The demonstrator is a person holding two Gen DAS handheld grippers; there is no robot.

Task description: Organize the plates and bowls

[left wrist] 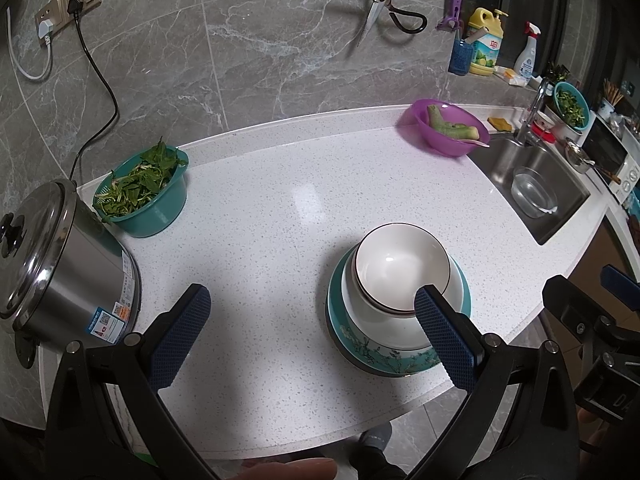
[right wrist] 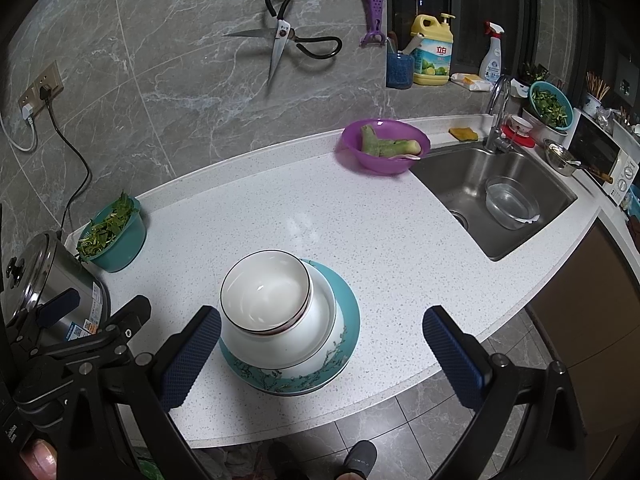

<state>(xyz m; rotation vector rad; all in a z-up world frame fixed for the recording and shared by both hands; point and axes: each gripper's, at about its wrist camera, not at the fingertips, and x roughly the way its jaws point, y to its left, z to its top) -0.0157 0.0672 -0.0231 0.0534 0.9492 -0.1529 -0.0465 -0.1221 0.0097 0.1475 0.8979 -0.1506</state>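
A white bowl with a dark rim [left wrist: 402, 266] [right wrist: 265, 289] sits in a larger white bowl [left wrist: 370, 318] [right wrist: 316, 332], which rests on a teal floral plate [left wrist: 384, 354] [right wrist: 348, 312] near the counter's front edge. My left gripper [left wrist: 310, 304] is open and empty, held above the counter; its right finger [left wrist: 444, 336] overlaps the stack's right side. My right gripper [right wrist: 322, 328] is open and empty; its left finger [right wrist: 188, 356] is just left of the stack. The right gripper also shows at the left wrist view's right edge [left wrist: 592, 320].
A steel rice cooker [left wrist: 52, 268] [right wrist: 44, 284] and a teal basket of greens [left wrist: 144, 192] [right wrist: 112, 236] stand at the left. A purple bowl with vegetables [left wrist: 448, 128] [right wrist: 384, 148] sits beside the sink [left wrist: 536, 188] [right wrist: 500, 196]. Scissors hang on the wall.
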